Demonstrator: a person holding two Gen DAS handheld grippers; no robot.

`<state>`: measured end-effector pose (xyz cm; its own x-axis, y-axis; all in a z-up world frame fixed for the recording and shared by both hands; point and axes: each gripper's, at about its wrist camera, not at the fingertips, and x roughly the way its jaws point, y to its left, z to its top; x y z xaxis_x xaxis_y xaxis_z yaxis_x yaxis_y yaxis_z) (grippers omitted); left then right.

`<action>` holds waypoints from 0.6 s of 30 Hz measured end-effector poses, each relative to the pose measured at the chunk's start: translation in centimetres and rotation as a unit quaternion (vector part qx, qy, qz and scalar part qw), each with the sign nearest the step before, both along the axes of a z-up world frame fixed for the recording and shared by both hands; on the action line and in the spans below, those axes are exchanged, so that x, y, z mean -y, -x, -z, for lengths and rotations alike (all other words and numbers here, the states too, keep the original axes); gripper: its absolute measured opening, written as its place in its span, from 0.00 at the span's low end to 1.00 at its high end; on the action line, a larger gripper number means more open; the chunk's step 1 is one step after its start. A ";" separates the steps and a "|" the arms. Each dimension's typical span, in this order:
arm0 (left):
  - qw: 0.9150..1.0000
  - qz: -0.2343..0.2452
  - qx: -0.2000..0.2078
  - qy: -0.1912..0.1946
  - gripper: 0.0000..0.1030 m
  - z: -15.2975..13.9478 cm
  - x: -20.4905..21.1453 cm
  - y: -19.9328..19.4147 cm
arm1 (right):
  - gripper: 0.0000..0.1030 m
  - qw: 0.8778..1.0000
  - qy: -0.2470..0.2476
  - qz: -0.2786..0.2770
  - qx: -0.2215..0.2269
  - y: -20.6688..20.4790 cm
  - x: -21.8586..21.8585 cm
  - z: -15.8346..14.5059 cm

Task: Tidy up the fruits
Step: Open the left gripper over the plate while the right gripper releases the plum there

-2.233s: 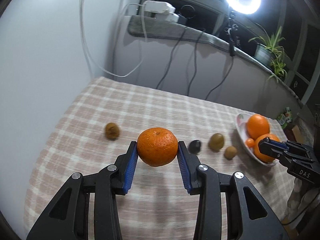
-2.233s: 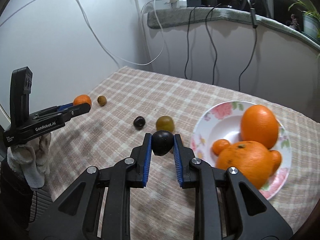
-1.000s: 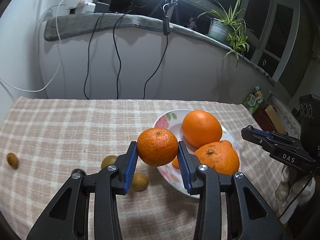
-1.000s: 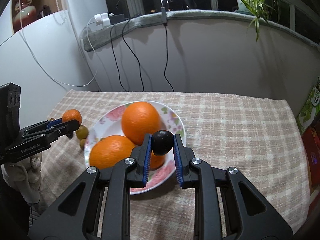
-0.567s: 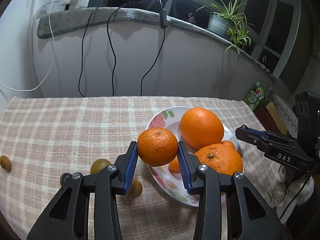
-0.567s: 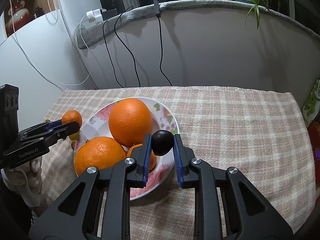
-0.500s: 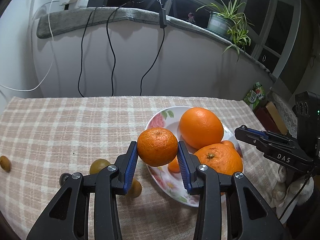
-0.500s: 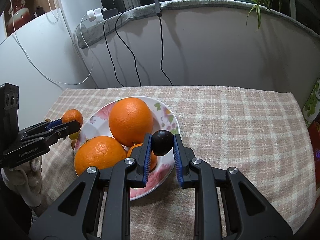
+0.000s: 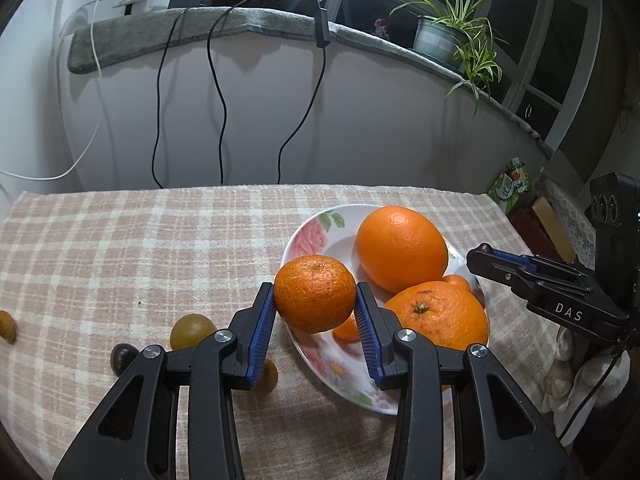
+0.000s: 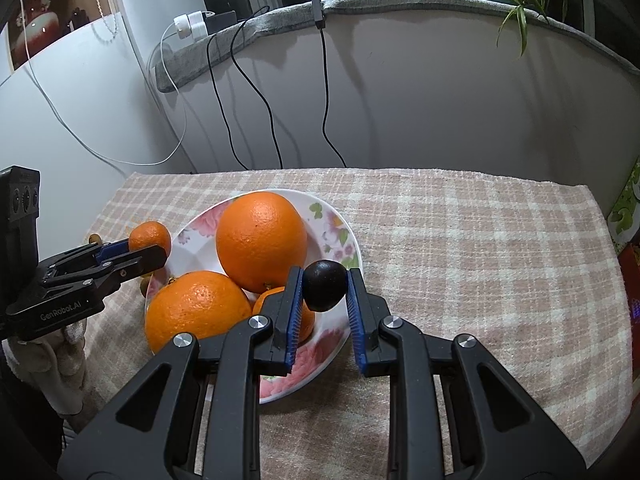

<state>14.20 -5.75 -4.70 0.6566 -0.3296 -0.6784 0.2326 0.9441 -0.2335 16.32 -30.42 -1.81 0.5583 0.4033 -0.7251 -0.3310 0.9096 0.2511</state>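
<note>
Holding our left tool (image 9: 315, 306) pinched on a mandarin (image 9: 314, 293) and right tool (image 10: 323, 295) on a dark plum (image 10: 324, 285), we hover over the checked-cloth surface (image 9: 160, 240) by the floral plate (image 10: 340, 232); cables (image 9: 216, 92) hang behind.

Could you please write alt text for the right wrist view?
The right gripper holds a dark fruit over the rim of a floral plate with three oranges. At left, the left gripper holds a mandarin.
</note>
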 end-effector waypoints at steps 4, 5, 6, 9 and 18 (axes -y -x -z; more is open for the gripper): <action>1.000 0.004 -0.002 0.000 0.37 0.1 0.1 0.0 | 0.22 1.000 -0.002 -0.003 -0.002 -0.1 -0.1 0.0; 1.000 0.004 -0.001 0.000 0.37 0.0 0.1 0.1 | 0.22 1.000 -0.001 -0.005 -0.003 -0.2 -0.1 0.1; 1.000 0.004 -0.001 0.000 0.38 0.1 0.1 0.1 | 0.22 1.000 -0.002 -0.006 -0.003 -0.1 -0.1 0.1; 1.000 0.002 0.000 -0.002 0.46 0.0 0.1 0.0 | 0.24 1.000 0.000 -0.009 -0.002 -0.1 -0.2 0.0; 1.000 0.006 0.014 -0.006 0.74 -0.8 0.1 0.4 | 0.88 0.999 0.013 -0.010 0.027 0.6 -0.5 -1.1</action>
